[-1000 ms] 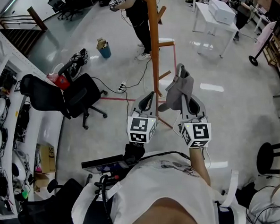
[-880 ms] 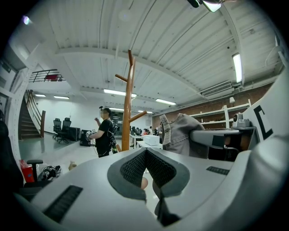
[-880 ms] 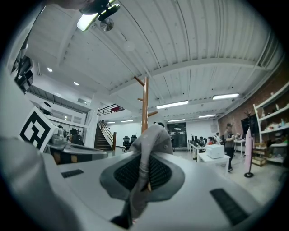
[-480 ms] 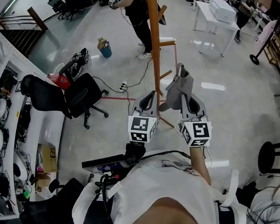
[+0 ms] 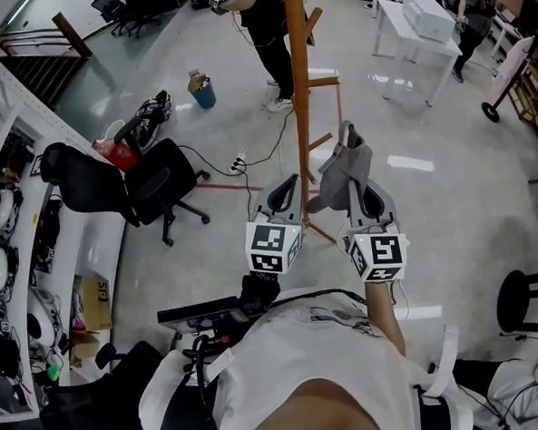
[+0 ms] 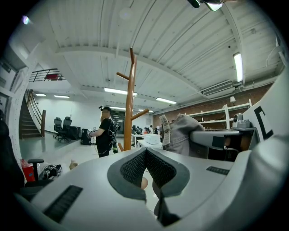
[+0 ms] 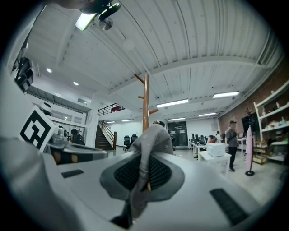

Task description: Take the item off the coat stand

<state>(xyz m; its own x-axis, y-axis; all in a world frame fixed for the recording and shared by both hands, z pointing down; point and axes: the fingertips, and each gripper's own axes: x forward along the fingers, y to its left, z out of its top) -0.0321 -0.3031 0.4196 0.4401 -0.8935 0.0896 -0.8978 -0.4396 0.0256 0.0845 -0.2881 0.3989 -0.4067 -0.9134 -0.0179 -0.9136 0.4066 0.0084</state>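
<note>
The wooden coat stand (image 5: 299, 89) rises from the floor just ahead of me, with bare pegs; it also shows as the coat stand (image 6: 129, 103) and the coat stand (image 7: 146, 103). A grey cloth item (image 5: 344, 173) hangs clear of the stand, pinched in my right gripper (image 5: 360, 188). In the right gripper view the grey item (image 7: 151, 135) runs down between the pads of the right gripper (image 7: 142, 173), which is shut on it. My left gripper (image 5: 284, 189) is beside it on the left. Its pads meet with nothing between them in the left gripper view (image 6: 146, 155), where the grey item (image 6: 178, 133) shows to the right.
A black office chair (image 5: 149, 185) stands on the left. A person (image 5: 267, 37) stands behind the stand near a blue bin (image 5: 202, 95). A white table (image 5: 413, 37) is at the back right, a black stool (image 5: 515, 299) at the right edge. Cables cross the floor.
</note>
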